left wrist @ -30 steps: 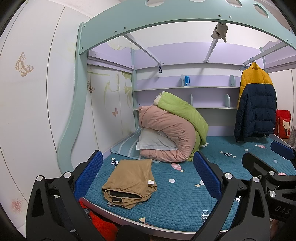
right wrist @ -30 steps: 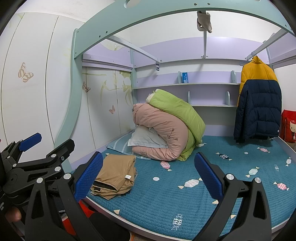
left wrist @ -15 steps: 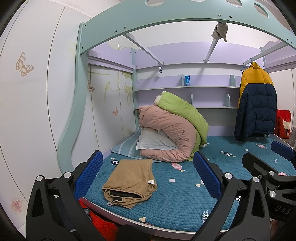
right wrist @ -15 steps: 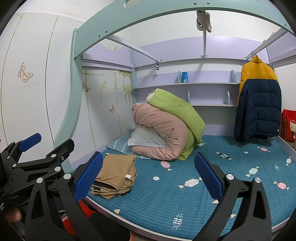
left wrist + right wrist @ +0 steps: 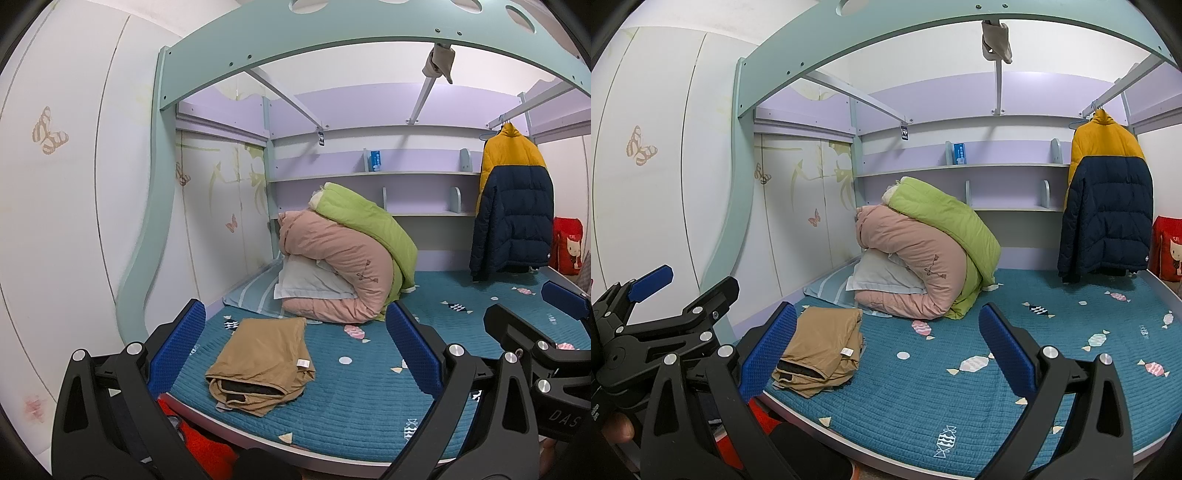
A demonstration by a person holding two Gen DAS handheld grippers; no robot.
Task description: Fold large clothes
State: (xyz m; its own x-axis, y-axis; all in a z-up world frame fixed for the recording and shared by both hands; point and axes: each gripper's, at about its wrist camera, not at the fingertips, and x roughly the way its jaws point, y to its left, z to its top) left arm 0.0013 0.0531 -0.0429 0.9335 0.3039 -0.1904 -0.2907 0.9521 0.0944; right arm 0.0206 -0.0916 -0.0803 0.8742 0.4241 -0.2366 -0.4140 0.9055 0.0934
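Tan garment (image 5: 260, 363), folded into a thick rectangle with a dark lining showing at its open end and a small white tag on top, lies on the teal bed cover (image 5: 354, 398) near the front left corner of the mattress; nothing touches it. Left gripper (image 5: 295, 345) is held in front of the bed with its jaws spread wide and empty, the blue pads (image 5: 177, 350) framing the garment from this view (the cloth sits between them only in line of sight, well beyond the tips); right gripper (image 5: 888, 343) likewise stands wide apart and holds nothing, with the garment just inside its left pad in the picture. Each gripper shows at the edge of the other's view, side by side. Behind the garment a pink quilt (image 5: 332, 275) is rolled over a pale pillow (image 5: 310, 284), a green quilt (image 5: 365, 225) draped on top; at the far right a yellow and navy jacket (image 5: 511, 206) hangs from a rail. Something red (image 5: 205, 445) shows below the bed's front edge, partly hidden.
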